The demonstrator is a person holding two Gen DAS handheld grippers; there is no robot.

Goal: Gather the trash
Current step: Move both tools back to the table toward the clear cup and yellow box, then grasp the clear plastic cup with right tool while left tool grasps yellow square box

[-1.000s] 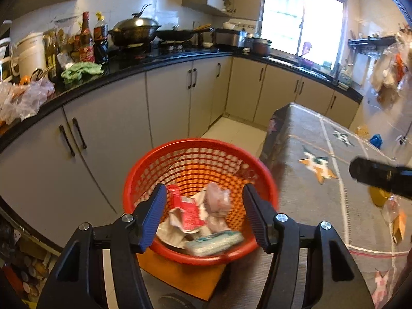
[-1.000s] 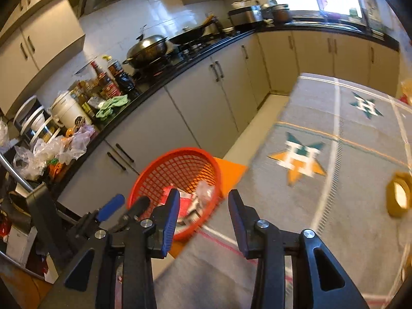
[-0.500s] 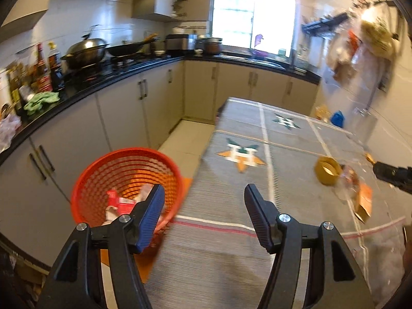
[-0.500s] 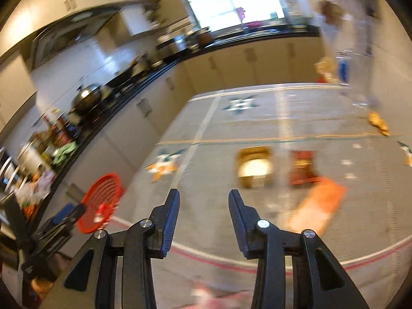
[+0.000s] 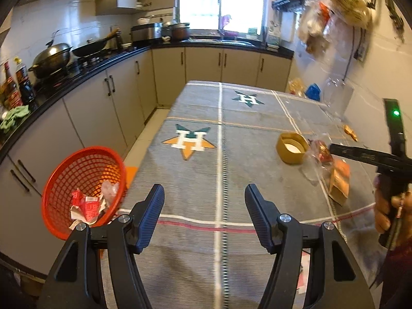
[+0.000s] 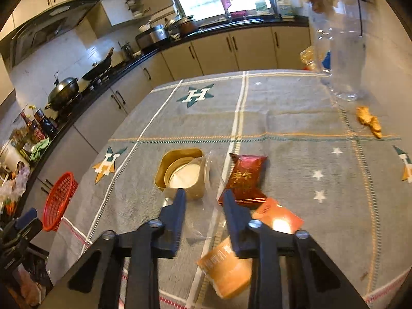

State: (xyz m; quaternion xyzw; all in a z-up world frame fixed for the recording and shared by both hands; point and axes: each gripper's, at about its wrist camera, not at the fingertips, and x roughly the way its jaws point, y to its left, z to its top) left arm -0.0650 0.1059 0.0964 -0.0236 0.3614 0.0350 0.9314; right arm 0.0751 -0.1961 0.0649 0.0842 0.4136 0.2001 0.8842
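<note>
A red mesh basket (image 5: 82, 188) with crumpled wrappers hangs at the table's left edge; it also shows in the right wrist view (image 6: 59, 200). My left gripper (image 5: 204, 200) is open and empty above the near part of the table. My right gripper (image 6: 203, 195) is open, low over a clear plastic wrapper (image 6: 206, 206) between a gold tin (image 6: 182, 172) and a dark red snack packet (image 6: 244, 177). An orange packet (image 6: 226, 270) and a red-orange packet (image 6: 278, 216) lie beside its right finger. In the left wrist view the right gripper (image 5: 360, 154) reaches over the same pile (image 5: 327, 164).
The table carries a grey cloth with star patterns (image 5: 219, 128). A clear plastic bottle (image 6: 342, 51) stands at the far right by the wall, with yellow scraps (image 6: 370, 123) nearby. Kitchen cabinets and a counter with pots (image 5: 51, 59) run along the left.
Both grippers swung right, away from the red basket and over the table. My right gripper dropped down close to the wrappers by the gold tin.
</note>
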